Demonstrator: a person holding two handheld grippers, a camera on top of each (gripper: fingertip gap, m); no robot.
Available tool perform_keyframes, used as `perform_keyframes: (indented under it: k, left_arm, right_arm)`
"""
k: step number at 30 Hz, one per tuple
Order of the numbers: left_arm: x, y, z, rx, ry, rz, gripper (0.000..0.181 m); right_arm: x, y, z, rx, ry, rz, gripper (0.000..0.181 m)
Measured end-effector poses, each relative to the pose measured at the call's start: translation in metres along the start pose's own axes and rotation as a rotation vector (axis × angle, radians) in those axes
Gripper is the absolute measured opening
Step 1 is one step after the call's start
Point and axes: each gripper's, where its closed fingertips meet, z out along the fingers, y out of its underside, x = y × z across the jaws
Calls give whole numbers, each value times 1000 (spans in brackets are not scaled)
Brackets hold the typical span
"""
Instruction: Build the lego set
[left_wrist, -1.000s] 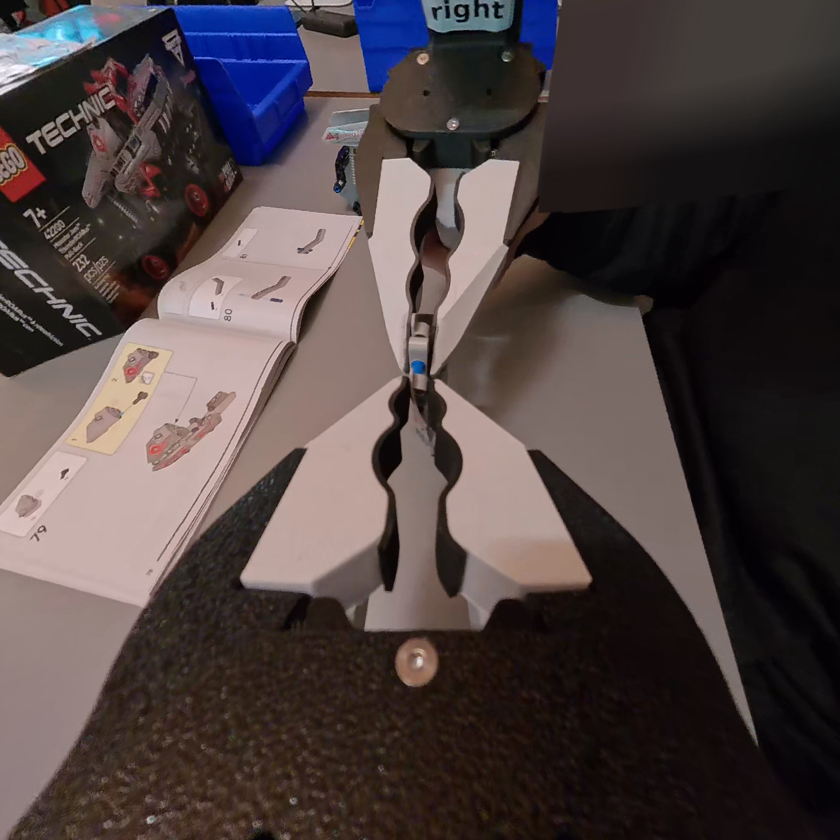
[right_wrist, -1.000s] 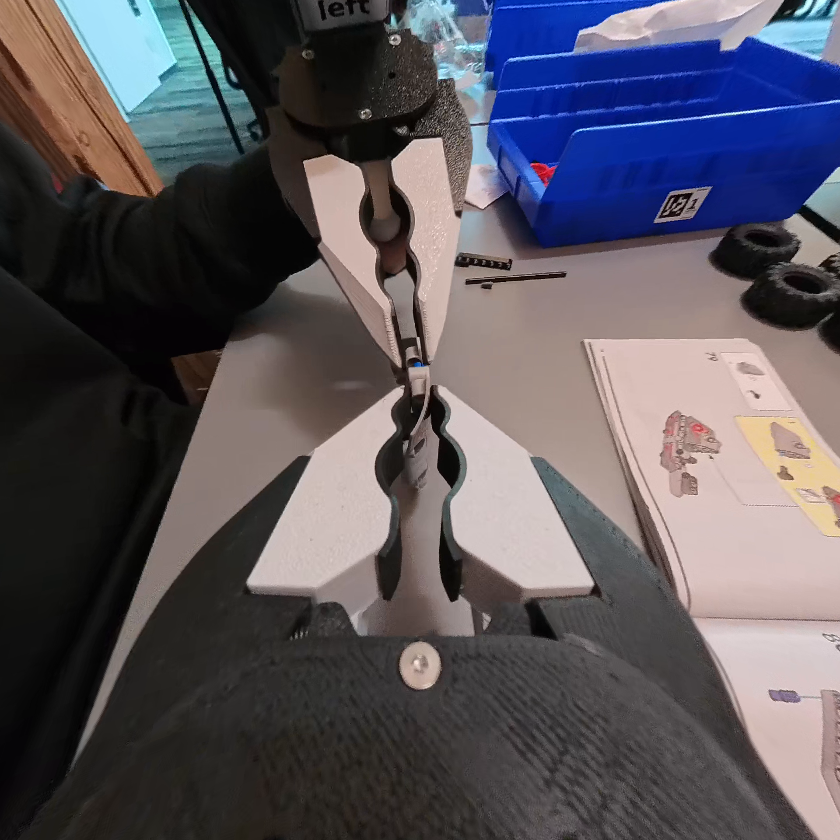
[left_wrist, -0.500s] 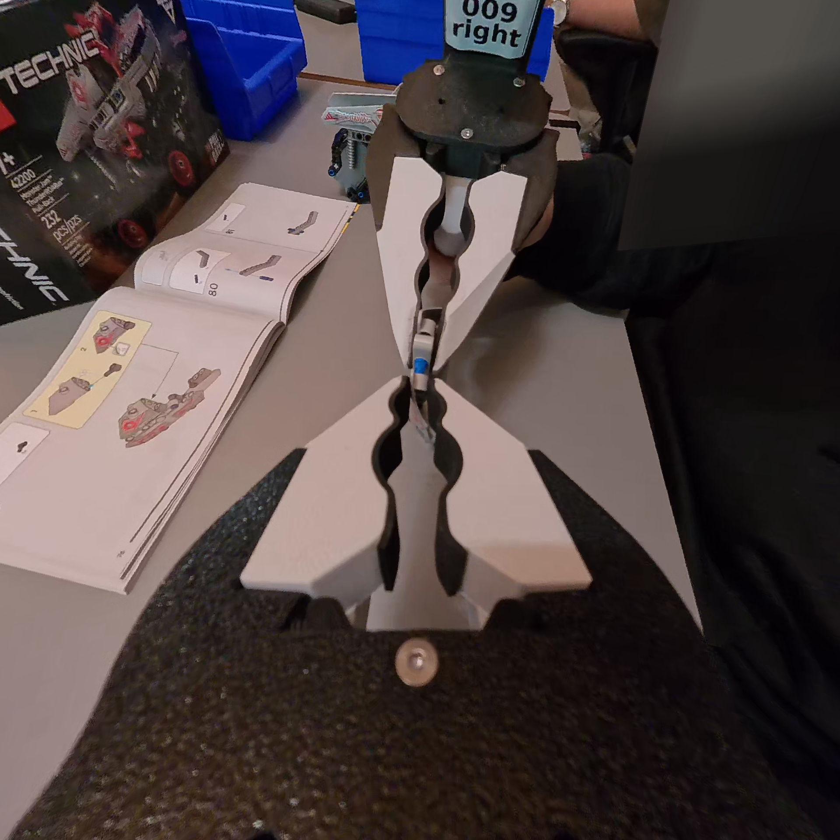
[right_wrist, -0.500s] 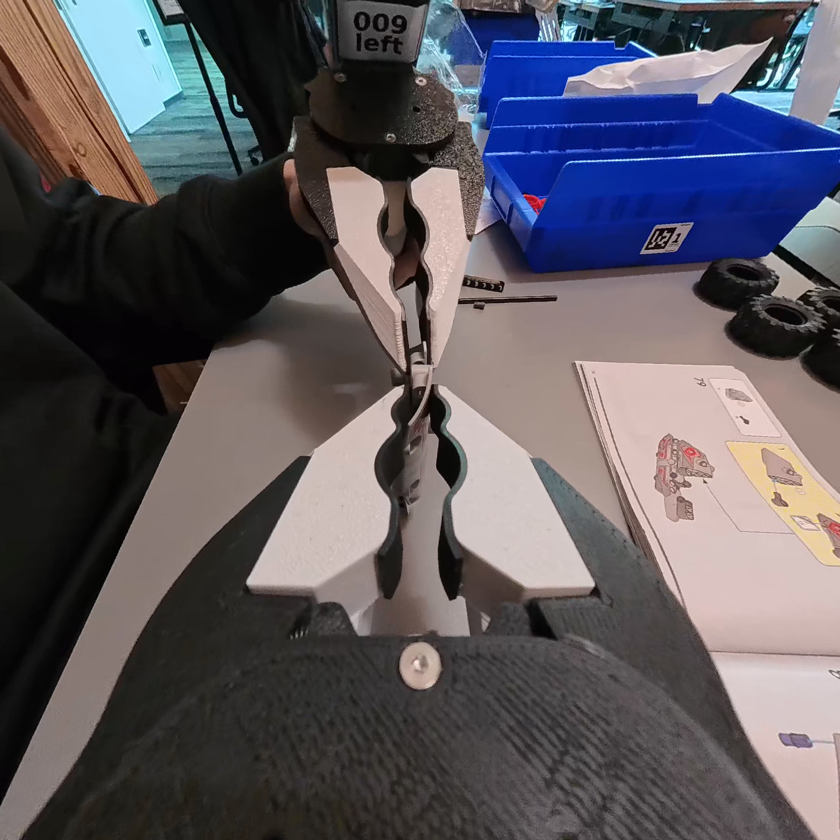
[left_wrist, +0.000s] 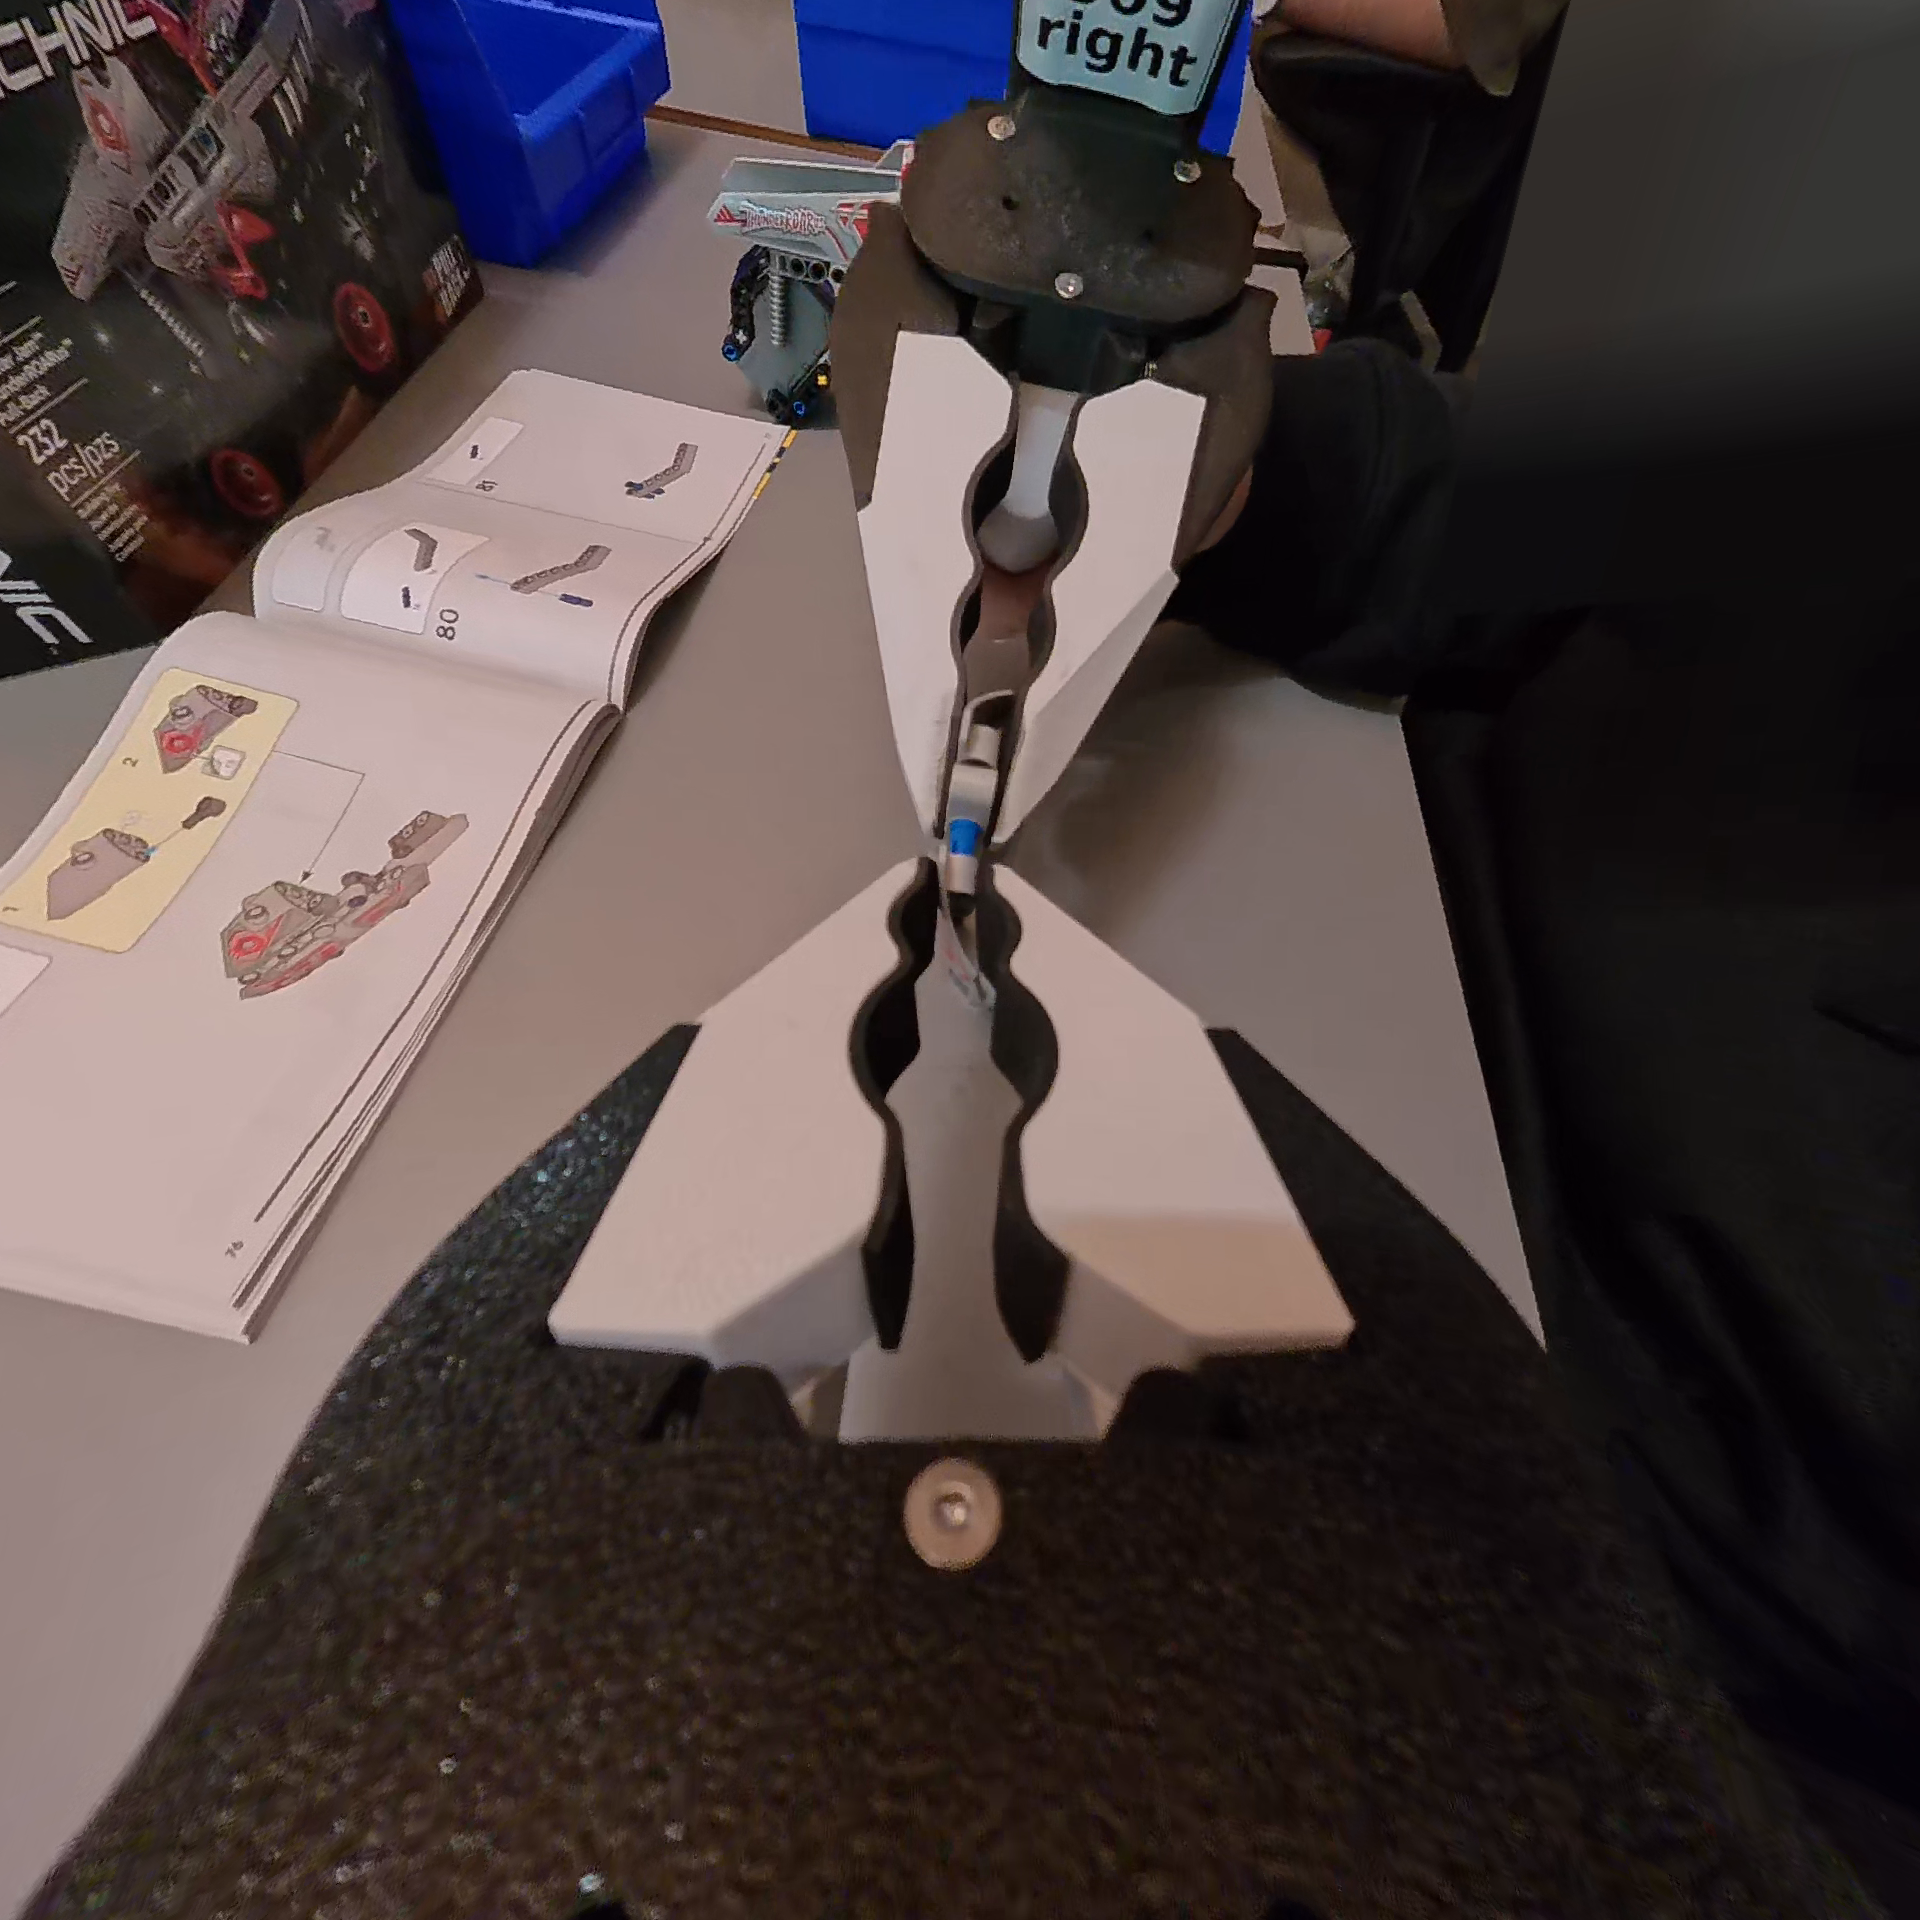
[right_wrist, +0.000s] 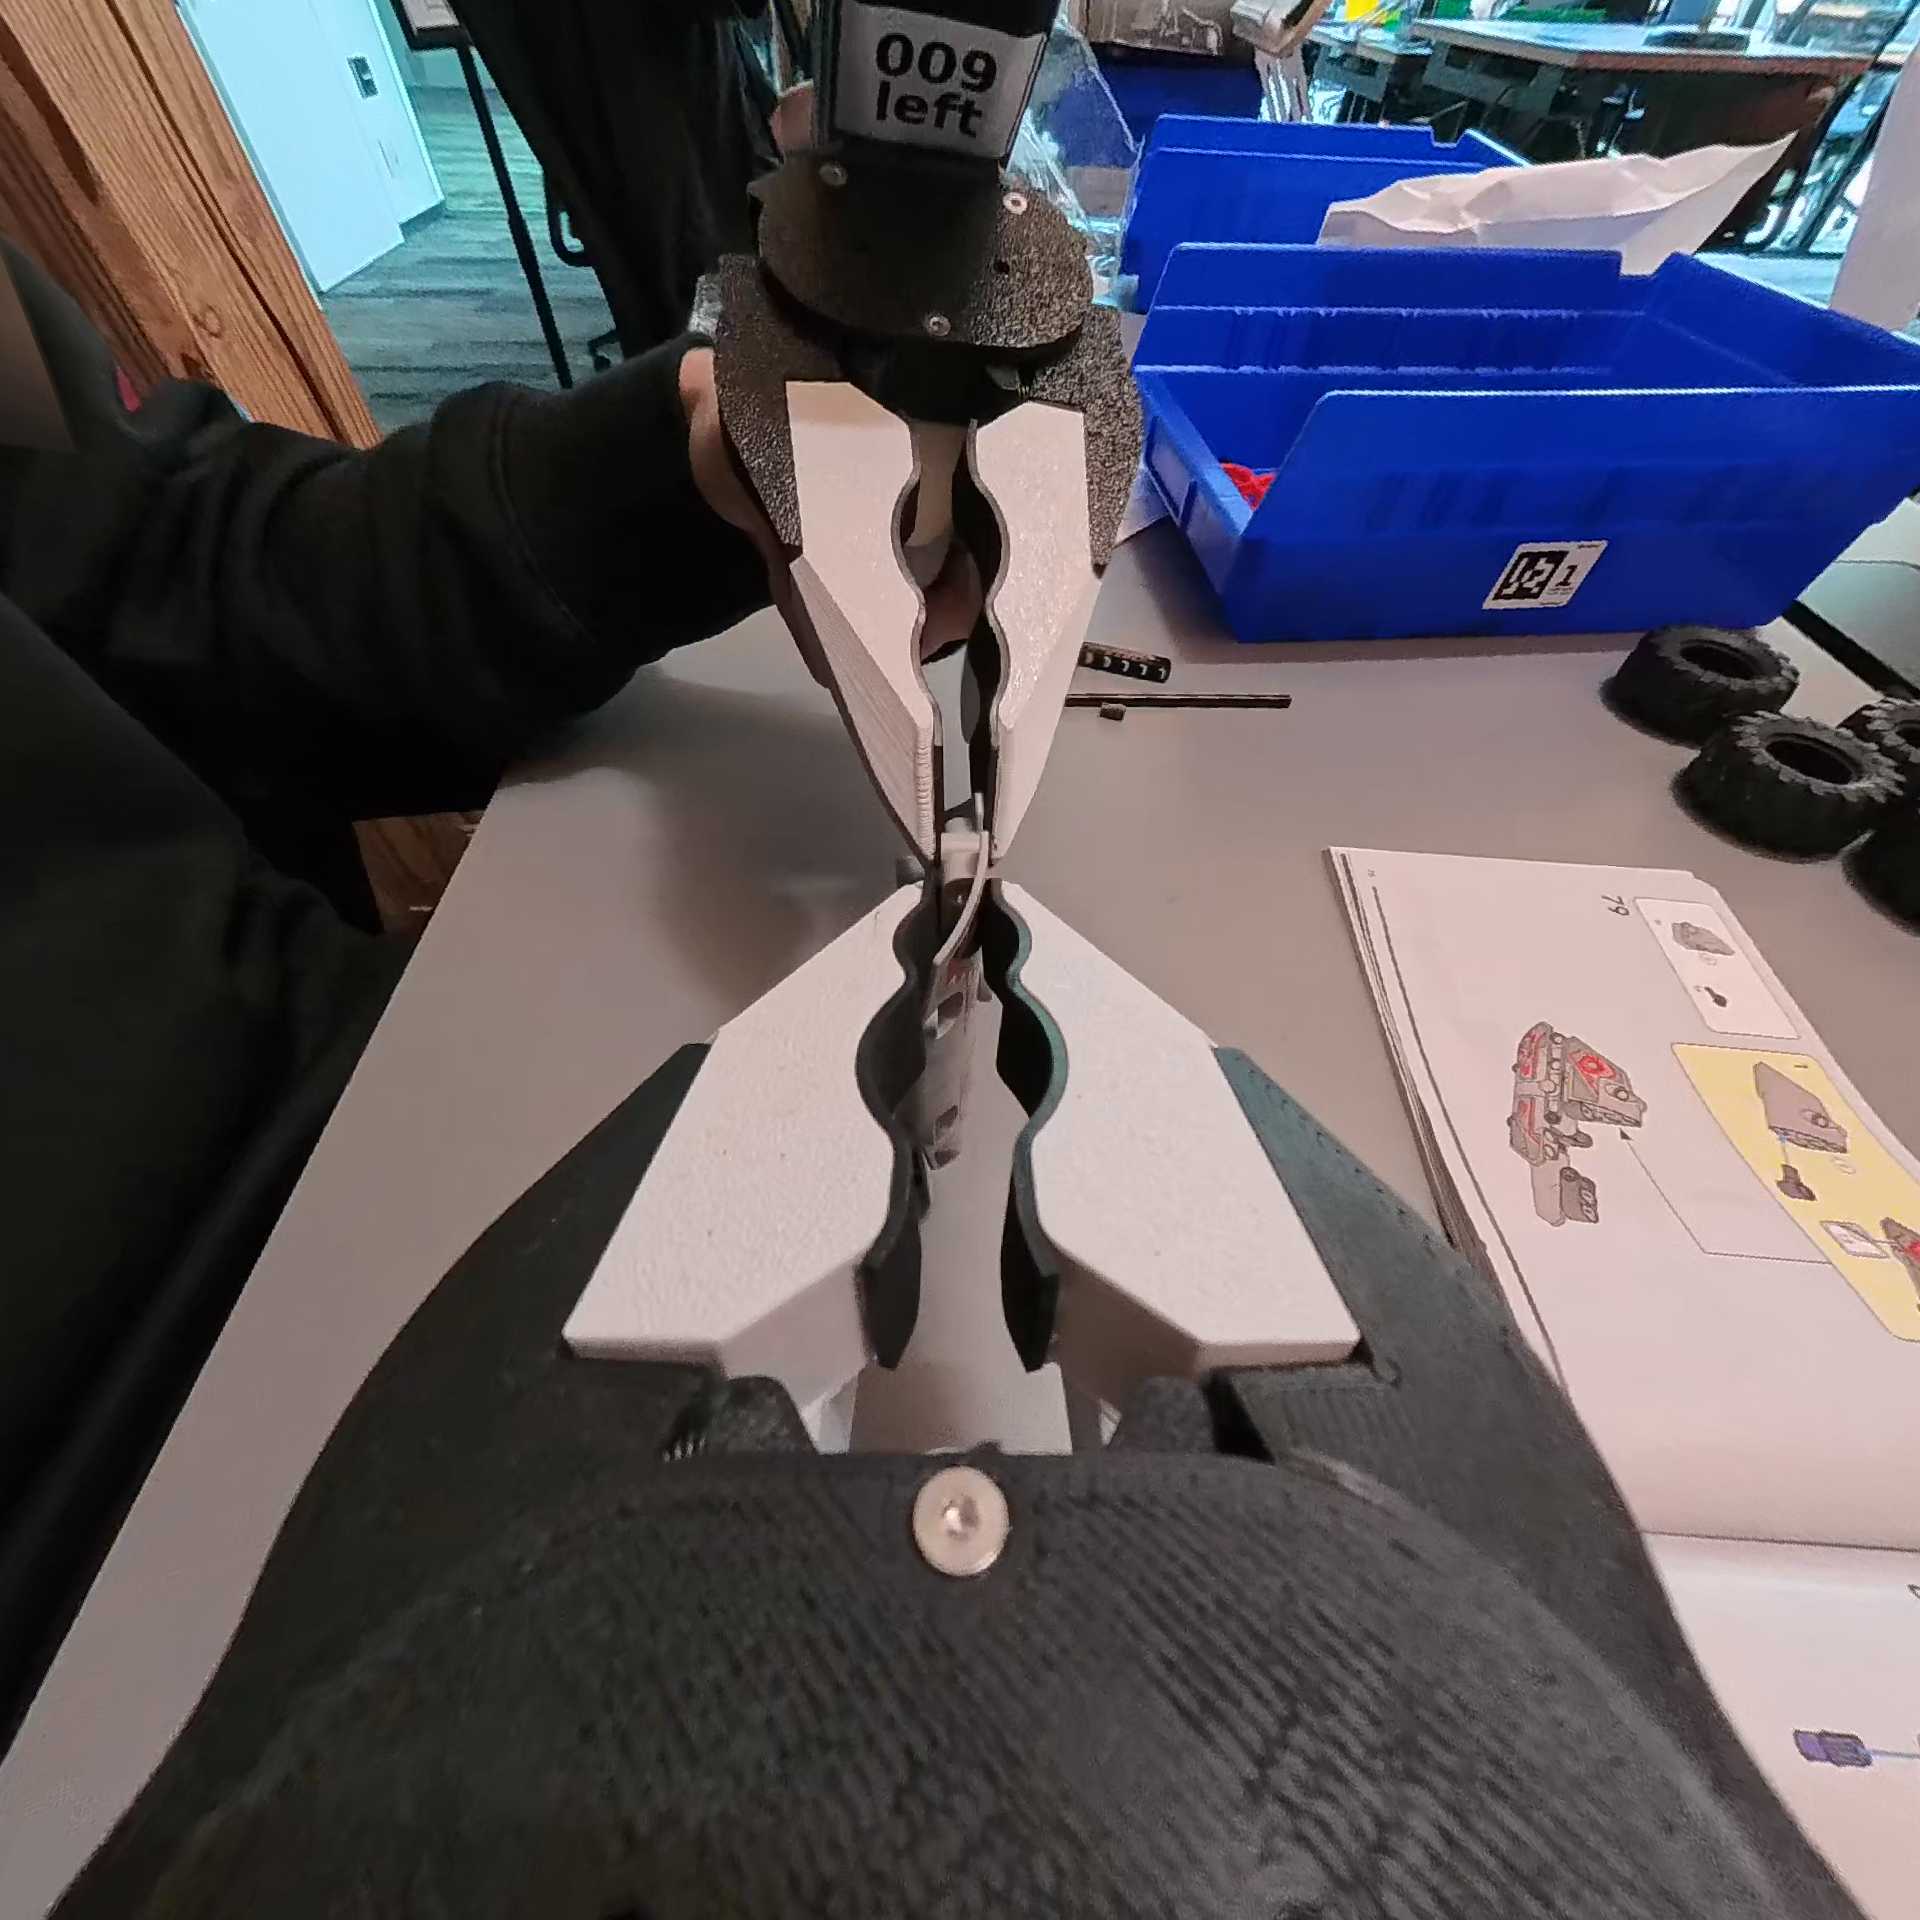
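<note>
My left gripper (left_wrist: 951, 883) and my right gripper (right_wrist: 956, 904) meet tip to tip above the grey table (left_wrist: 1195, 831). Each is shut on a small grey Lego piece. In the left wrist view the right gripper (left_wrist: 961, 821) holds a grey piece with a blue pin (left_wrist: 961, 836) at its end, touching the stickered grey piece (left_wrist: 968, 971) between my left fingers. In the right wrist view a longer grey piece with red marks (right_wrist: 943, 1060) lies between my right fingers, and the left gripper (right_wrist: 961, 831) pinches a light grey piece (right_wrist: 961, 847).
An open instruction booklet (left_wrist: 312, 883) lies on the table and also shows in the right wrist view (right_wrist: 1662, 1143). The Lego box (left_wrist: 156, 260), a part-built model (left_wrist: 790, 270), blue bins (right_wrist: 1507, 468), black tyres (right_wrist: 1787, 769) and a black axle (right_wrist: 1184, 701) stand around. A person's dark sleeve (right_wrist: 416, 551) is near. Both grippers' tips are close together, under 4 cm apart. Both grippers' tips are roughly 20 centimetres from the black axle (right_wrist: 1184, 701).
Both grippers stay shut and tip to tip on the pieces. They have shifted together a little, so each view shows more of the opposite gripper's body and the table beyond.
</note>
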Motion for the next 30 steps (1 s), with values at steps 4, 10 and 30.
perform_keyframes:
  k: [4, 10, 30]
  left_arm:
    - [2, 2, 2, -30, -7, 23, 5]
    - [4, 4, 6, -96, -37, 87, 4]
    - [-6, -31, -6, 148, -133, 124, 5]
  right_arm:
    - [-2, 1, 1, -14, -13, 1, 6]
    - [-6, 4, -1, -82, -17, -51, 6]
    - [10, -21, -19, 117, 22, 51, 7]
